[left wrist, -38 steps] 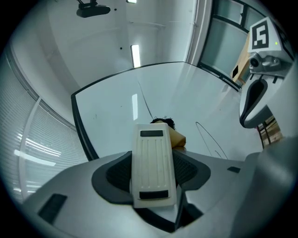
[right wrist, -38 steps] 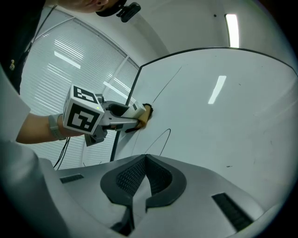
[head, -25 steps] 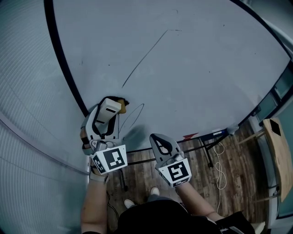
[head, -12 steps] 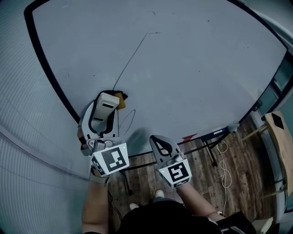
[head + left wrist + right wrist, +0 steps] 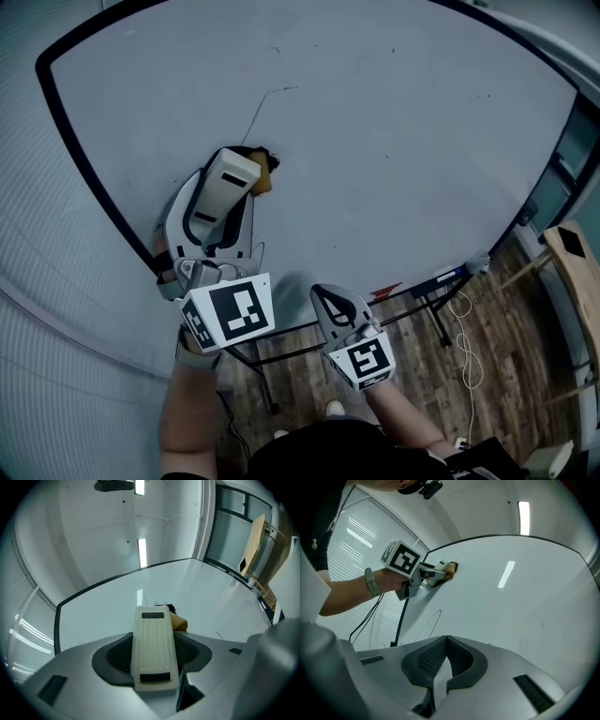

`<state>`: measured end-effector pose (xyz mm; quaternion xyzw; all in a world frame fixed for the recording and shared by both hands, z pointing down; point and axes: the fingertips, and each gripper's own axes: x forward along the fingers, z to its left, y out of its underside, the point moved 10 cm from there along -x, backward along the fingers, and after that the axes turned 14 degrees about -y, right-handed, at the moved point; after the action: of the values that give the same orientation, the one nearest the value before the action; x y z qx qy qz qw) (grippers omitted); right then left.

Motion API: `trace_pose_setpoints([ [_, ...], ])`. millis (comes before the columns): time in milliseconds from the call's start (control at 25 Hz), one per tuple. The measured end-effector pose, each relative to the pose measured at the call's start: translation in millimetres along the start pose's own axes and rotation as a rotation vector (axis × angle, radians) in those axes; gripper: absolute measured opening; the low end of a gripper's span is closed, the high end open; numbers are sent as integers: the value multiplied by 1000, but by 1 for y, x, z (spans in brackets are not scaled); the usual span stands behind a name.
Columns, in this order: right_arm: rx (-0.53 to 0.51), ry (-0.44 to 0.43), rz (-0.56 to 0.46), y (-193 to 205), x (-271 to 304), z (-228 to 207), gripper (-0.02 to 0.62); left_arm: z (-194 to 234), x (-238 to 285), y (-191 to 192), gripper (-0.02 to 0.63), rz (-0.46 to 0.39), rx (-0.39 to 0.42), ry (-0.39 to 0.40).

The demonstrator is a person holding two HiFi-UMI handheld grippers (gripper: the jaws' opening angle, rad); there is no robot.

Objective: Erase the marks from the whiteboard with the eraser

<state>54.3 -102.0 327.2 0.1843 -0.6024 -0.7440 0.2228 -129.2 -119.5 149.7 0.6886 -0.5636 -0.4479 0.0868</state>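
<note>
The whiteboard (image 5: 403, 141) fills the head view. My left gripper (image 5: 228, 199) is shut on the eraser (image 5: 232, 169), a white block with a yellow pad (image 5: 266, 174) pressed against the board. A thin diagonal pen line (image 5: 257, 114) runs up from the eraser. A faint curved mark (image 5: 259, 249) lies below it. In the left gripper view the eraser (image 5: 153, 644) sits between the jaws. My right gripper (image 5: 330, 302) hangs lower, off the board, shut and empty. The right gripper view shows the closed right gripper (image 5: 446, 652), the curved mark (image 5: 427, 624) and the left gripper (image 5: 436, 572).
Window blinds (image 5: 56, 309) cover the wall at left. Below the board are its black stand legs (image 5: 427, 286), a wooden floor (image 5: 450, 384) with a white cable (image 5: 466, 354), and a wooden board (image 5: 577, 262) at the right.
My left gripper has slid the eraser up the board along the diagonal line, and the line's lower stretch is gone. The right gripper has stayed about where it was.
</note>
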Motion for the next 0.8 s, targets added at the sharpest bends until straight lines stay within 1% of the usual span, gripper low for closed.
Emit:
trace_pose_setpoints([
  [80, -10, 9, -3, -1, -3, -5, 26, 1, 11, -16, 262, -32, 15, 7],
  [200, 19, 43, -1, 1, -8, -15, 26, 1, 32, -41, 262, -83, 32, 29],
  [360, 27, 74, 1, 0, -14, -27, 27, 4, 61, -73, 264, -151, 32, 44],
  [480, -4, 70, 0, -2, -17, -30, 26, 14, 79, -96, 264, -189, 27, 32],
  [600, 1, 86, 6, -3, -20, -31, 27, 26, 93, -114, 264, -217, 28, 13],
  [720, -7, 87, -7, -3, -23, -31, 27, 30, 98, -120, 264, -233, 28, 2],
  [800, 6, 98, -8, -2, -24, -32, 26, 27, 96, -117, 264, -260, 42, -27],
])
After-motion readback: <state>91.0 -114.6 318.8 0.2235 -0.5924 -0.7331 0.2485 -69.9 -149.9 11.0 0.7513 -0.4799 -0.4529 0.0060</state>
